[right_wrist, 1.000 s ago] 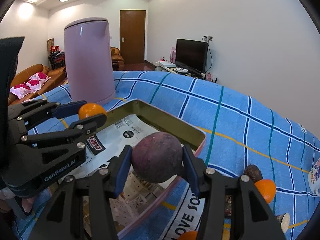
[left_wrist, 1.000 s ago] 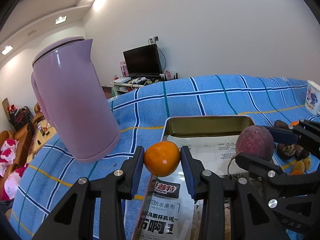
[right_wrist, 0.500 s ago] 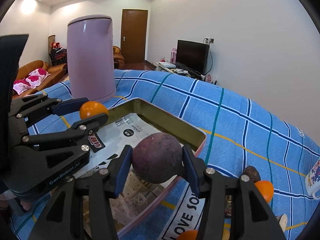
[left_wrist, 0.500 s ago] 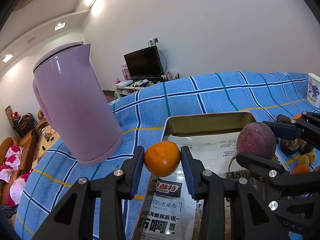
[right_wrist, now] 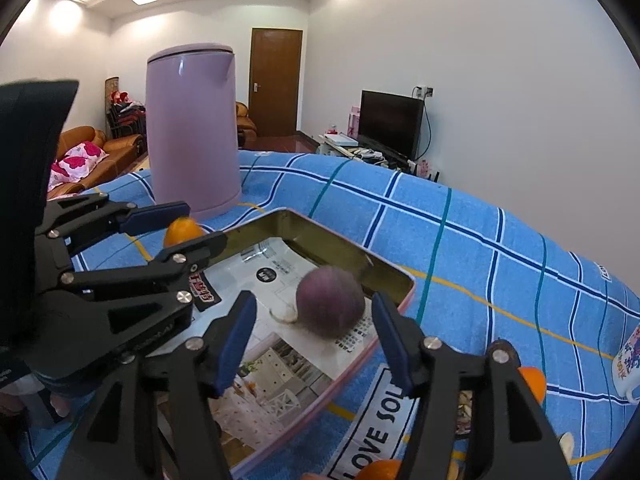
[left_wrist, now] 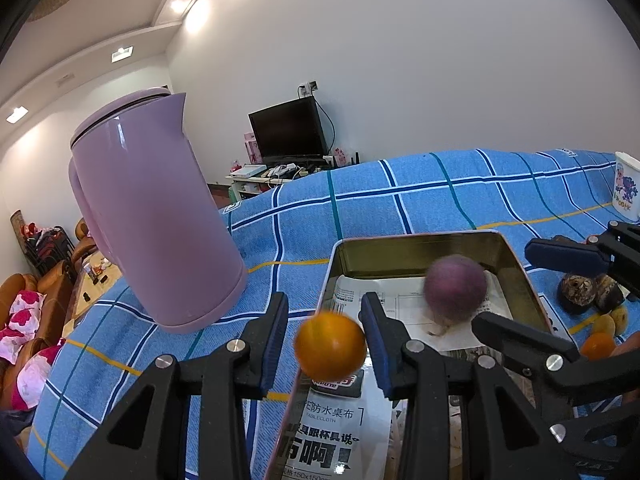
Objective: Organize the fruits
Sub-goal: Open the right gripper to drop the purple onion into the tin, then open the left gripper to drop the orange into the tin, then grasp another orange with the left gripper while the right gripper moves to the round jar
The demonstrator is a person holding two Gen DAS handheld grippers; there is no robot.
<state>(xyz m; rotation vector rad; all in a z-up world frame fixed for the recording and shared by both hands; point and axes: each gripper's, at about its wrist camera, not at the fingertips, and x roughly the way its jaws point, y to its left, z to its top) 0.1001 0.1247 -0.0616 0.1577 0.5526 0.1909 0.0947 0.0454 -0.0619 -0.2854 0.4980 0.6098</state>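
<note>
My left gripper (left_wrist: 324, 328) is open; an orange (left_wrist: 330, 343) is blurred between its fingers, free of the left pad and at the tray's left rim. My right gripper (right_wrist: 314, 332) is open; a purple round fruit (right_wrist: 330, 306) is blurred just beyond its fingers, over the paper lining of the metal tray (right_wrist: 390, 274). The purple fruit (left_wrist: 455, 289) and tray (left_wrist: 416, 256) also show in the left wrist view. The orange (right_wrist: 182, 231) and left gripper (right_wrist: 176, 228) show at the left of the right wrist view.
A tall lilac kettle (left_wrist: 156, 220) stands left of the tray on the blue checked cloth (left_wrist: 420, 200). Dark fruits (left_wrist: 588, 294), small yellow ones and an orange (left_wrist: 598, 346) lie right of the tray. A white mug (left_wrist: 626, 190) stands far right.
Both grippers have opened. The orange and the purple fruit have left the pads and are dropping, blurred, towards the tray.
</note>
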